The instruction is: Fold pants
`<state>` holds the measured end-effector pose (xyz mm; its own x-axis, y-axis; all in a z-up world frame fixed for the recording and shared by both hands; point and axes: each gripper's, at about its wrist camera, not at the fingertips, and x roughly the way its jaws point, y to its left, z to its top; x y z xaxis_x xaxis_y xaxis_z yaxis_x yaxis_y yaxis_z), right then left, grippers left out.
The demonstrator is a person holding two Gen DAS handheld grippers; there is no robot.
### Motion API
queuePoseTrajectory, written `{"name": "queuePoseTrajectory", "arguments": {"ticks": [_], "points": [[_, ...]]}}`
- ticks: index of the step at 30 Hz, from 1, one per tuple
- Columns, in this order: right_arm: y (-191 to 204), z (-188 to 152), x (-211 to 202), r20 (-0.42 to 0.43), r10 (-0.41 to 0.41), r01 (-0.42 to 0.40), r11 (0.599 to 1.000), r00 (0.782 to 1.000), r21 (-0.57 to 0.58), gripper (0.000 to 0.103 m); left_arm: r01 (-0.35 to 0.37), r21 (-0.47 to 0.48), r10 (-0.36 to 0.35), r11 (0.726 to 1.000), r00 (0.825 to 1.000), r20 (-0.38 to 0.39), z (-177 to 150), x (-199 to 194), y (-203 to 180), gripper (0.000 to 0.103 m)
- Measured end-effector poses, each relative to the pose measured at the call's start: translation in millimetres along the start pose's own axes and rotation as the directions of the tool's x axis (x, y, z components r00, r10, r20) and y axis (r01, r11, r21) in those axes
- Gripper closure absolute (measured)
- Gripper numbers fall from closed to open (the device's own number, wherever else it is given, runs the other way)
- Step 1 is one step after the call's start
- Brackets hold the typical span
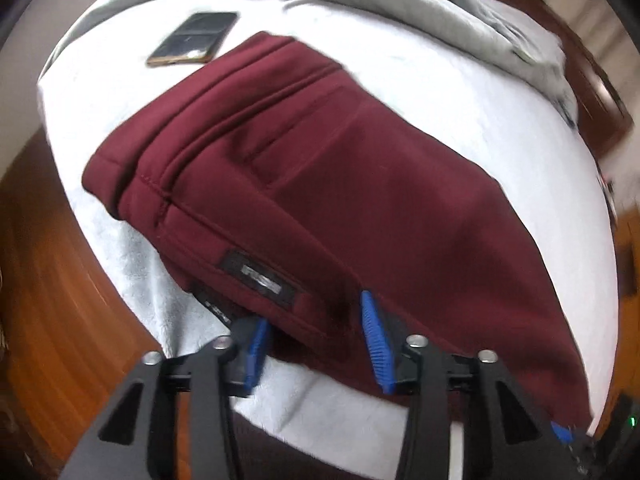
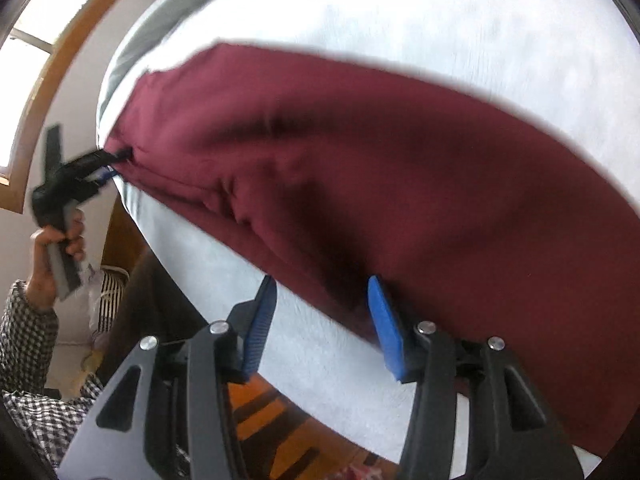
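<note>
Maroon pants (image 1: 320, 184) lie folded on the white bed cover (image 1: 500, 120), along its near edge. Left gripper (image 1: 316, 344) & right gripper (image 2: 320, 324): jaws apart, pads astride the pants' near edge, not pinching. Phone (image 1: 192, 40) by far edge.

A small black label (image 1: 262, 276) sits on the maroon pants (image 1: 320, 184), just beyond the left blue fingers (image 1: 256, 352). It carries pale lettering, too blurred to read. A second dark tag (image 1: 212, 306) at the hem beside it shows marks that are equally illegible. No other text is readable.
</note>
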<state>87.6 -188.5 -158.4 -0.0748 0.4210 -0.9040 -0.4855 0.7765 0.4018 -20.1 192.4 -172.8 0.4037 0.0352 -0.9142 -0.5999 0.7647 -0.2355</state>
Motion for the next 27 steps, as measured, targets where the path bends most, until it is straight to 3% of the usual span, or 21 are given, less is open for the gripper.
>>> {"name": "queuePoseTrajectory", "arguments": {"ticks": [3,6,8,11,12,16,19,20,22,23,27], "points": [[5,-3,-9,0.023,0.015,-0.015,1.000,1.000,0.001,0.054,0.022,-0.020,-0.024,1.000,0.998,-0.064,-17,-15,-2,0.049],[6,-10,-28,0.062,0.020,-0.021,1.000,0.998,0.012,0.048,0.178,-0.092,-0.190,0.980,0.972,-0.142,-43,-21,-19,0.050],[2,-18,-41,0.099,0.014,-0.017,0.999,0.995,0.028,0.047,0.261,-0.076,-0.272,0.962,0.941,-0.200,-57,-17,-46,0.050],[-10,-31,-57,0.145,0.019,-0.032,0.995,0.989,0.090,0.047,0.378,-0.104,-0.391,0.920,0.872,-0.294,-70,5,-94,0.050],[-16,-35,-62,0.155,0.018,-0.035,0.993,0.988,0.112,0.047,0.390,-0.109,-0.403,0.914,0.857,-0.320,-72,13,-108,0.050],[-44,-56,-79,0.174,-0.028,-0.005,0.982,0.984,0.187,0.047,0.396,-0.157,-0.426,0.905,0.825,-0.372,-74,41,-135,0.050],[-64,-73,-88,0.185,-0.063,0.018,0.971,0.981,0.238,0.046,0.376,-0.189,-0.421,0.907,0.829,-0.369,-75,54,-142,0.054],[-68,-77,-90,0.189,-0.066,0.017,0.968,0.980,0.250,0.046,0.380,-0.195,-0.426,0.904,0.828,-0.364,-78,53,-144,0.068],[-75,-84,-93,0.195,-0.074,0.018,0.961,0.978,0.276,0.046,0.388,-0.193,-0.433,0.901,0.826,-0.361,-92,44,-137,0.082],[-79,-87,-94,0.196,-0.078,0.019,0.958,0.978,0.286,0.046,0.389,-0.187,-0.432,0.902,0.831,-0.351,-91,40,-137,0.088],[-91,-94,-96,0.203,-0.091,0.023,0.949,0.975,0.314,0.046,0.364,-0.111,-0.381,0.925,0.874,-0.302,-91,14,-141,0.094]]}}
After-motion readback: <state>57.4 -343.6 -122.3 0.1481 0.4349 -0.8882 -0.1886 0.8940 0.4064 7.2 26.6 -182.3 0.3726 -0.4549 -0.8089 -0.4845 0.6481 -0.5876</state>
